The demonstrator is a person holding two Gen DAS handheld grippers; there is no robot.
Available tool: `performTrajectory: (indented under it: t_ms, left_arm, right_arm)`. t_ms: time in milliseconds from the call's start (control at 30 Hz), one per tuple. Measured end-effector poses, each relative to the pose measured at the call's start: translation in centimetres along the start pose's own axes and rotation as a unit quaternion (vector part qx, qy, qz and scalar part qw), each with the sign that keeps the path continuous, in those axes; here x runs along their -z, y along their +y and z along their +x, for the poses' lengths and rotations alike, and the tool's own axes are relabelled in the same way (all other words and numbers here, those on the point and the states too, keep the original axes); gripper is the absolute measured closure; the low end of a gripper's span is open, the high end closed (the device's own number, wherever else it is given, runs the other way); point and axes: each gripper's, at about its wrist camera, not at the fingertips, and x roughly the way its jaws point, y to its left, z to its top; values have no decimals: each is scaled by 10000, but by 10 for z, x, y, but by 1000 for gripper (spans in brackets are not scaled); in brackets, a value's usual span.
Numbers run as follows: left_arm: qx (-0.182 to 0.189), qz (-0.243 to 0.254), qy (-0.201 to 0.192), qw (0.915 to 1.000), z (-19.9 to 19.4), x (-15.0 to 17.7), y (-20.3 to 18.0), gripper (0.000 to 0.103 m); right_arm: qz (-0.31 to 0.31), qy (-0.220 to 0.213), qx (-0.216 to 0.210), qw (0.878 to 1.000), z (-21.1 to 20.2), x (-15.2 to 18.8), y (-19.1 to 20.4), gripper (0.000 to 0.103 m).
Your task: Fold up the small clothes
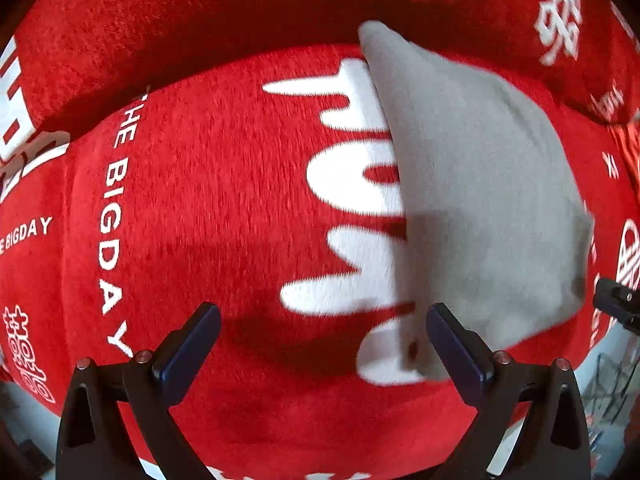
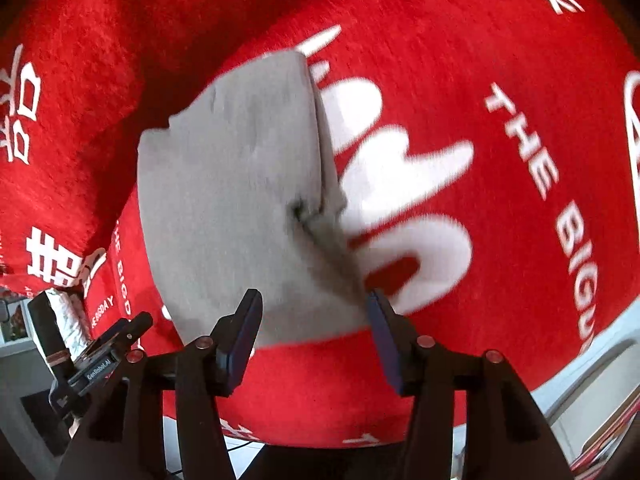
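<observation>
Resting: grey folded garment (image 1: 480, 184) lies flat on the red plush blanket (image 1: 224, 200), over part of the large white lettering (image 1: 344, 208).
Garment shape: roughly rectangular, layers stacked; in the right wrist view a crease puckers near its right edge.
Left gripper (image 1: 322, 322): jaws wide apart, nothing between them; it hangs over bare red pile, with its right finger just beside the garment's near corner.
Right gripper (image 2: 314, 312): jaws apart, not pressing on anything; the garment's near edge shows in the gap beyond the fingertips, and whether they touch it cannot be told.
Blanket text: "THE BIGDAY" in small white letters, plus white characters.
Blanket lie: a raised fold crosses behind the garment.
Edges: pale floor (image 2: 608, 364) beyond the blanket's border.
</observation>
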Motion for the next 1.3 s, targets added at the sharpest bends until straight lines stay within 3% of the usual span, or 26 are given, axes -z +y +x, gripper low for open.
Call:
performTrajectory:
  t_ms: [100, 267, 433, 533, 733, 1000, 1133, 1167, 1200, 1267, 1300]
  left_arm:
    - [93, -155, -6, 9998, 0, -18, -7, 0]
    - [578, -404, -51, 9975, 8, -49, -20, 0]
    - [1124, -504, 245, 9921, 36, -78, -28, 0]
    - [1229, -412, 294, 9911, 46, -86, -30, 0]
    - [1936, -479, 555, 9783, 70, -93, -35, 0]
    - [1970, -172, 396, 9795, 76, -108, -63, 0]
    - [1661, -13, 353, 9855, 78, -111, -82, 1]
    - [1636, -32, 318, 9860, 77, -111, -84, 8]
    - [1629, -52, 265, 9863, 74, -110, -85, 13]
    - [1643, -67, 122, 9863, 66, -107, -81, 34]
    - [1670, -59, 72, 9859, 63, -105, -78, 39]
  right_arm:
    - [-98, 37, -170, 9998, 0, -23, -6, 35]
    - [-184, 258, -670, 9972, 15, -58, -15, 35]
    - [-177, 619, -1194, 9908, 41, -90, -27, 35]
    - [-184, 787, -1532, 9849, 51, -99, -34, 34]
    - [-87, 1200, -2375, 9639, 80, -108, -39, 32]
    - [-416, 1303, -2801, 9502, 99, -118, -7, 28]
    - [-352, 1246, -2737, 9531, 103, -115, 6, 29]
    - [-288, 1247, -2704, 9542, 103, -113, 6, 39]
    - [-275, 1263, -2646, 9556, 104, -112, 7, 60]
    - [-206, 1274, -2764, 9523, 101, -108, 7, 69]
    - [-179, 1269, -2857, 9497, 98, -107, 6, 70]
